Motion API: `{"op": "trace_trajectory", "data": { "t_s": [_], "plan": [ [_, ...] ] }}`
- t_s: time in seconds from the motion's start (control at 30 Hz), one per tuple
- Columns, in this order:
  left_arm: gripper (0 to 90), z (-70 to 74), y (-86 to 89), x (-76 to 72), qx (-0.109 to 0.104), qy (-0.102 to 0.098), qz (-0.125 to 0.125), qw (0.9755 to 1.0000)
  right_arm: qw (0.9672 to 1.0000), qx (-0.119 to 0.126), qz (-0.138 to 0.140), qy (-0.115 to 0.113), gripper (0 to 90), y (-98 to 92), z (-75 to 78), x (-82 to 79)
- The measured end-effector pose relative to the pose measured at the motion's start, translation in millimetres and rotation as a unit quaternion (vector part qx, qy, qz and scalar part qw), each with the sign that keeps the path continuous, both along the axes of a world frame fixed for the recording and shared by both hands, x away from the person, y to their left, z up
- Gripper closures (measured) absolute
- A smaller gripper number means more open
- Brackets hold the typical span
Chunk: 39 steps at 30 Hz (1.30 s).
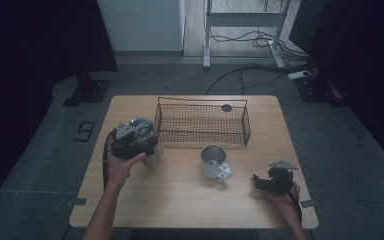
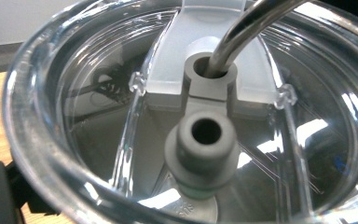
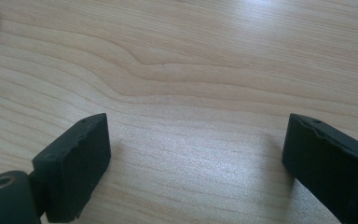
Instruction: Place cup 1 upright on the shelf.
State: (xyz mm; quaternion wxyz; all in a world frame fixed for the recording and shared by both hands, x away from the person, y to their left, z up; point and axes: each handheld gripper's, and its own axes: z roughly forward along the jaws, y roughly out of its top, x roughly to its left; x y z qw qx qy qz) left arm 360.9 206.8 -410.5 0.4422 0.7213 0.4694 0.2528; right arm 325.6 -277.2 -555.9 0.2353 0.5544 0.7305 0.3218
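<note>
Left tool (image 1: 147,142) is clamped on a clear plastic tumbler (image 2: 74,121) with a frosted lid and bent metal straw (image 2: 242,32), sitting at the pale wood-grain counter's (image 1: 180,195) 9 o'clock. Right tool (image 3: 196,158) gapes wide, holding nothing.

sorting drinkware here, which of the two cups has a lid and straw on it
The clear tumbler at the left gripper, beside the wire basket. The metal mug at mid-table is open-topped, with a side handle.
</note>
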Motion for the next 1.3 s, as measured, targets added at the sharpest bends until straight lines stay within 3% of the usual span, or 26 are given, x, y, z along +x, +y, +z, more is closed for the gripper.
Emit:
{"op": "trace_trajectory", "data": {
  "t_s": [0.63, 1.3],
  "plan": [
    [4.1, 16.2, -3.7, 5.9, -0.001, -0.003, -0.001, 1.0, 1.0, 0.001, -0.001, 0.0, 7.9, 0.0, 0.0, 0.0],
    [4.1, 28.0, -11.9, 21.7, 0.004, -0.006, -0.004, 1.0, 1.0, 0.0, -0.002, -0.001, 8.6, -0.2, 0.0, -0.1]
  ]
}}
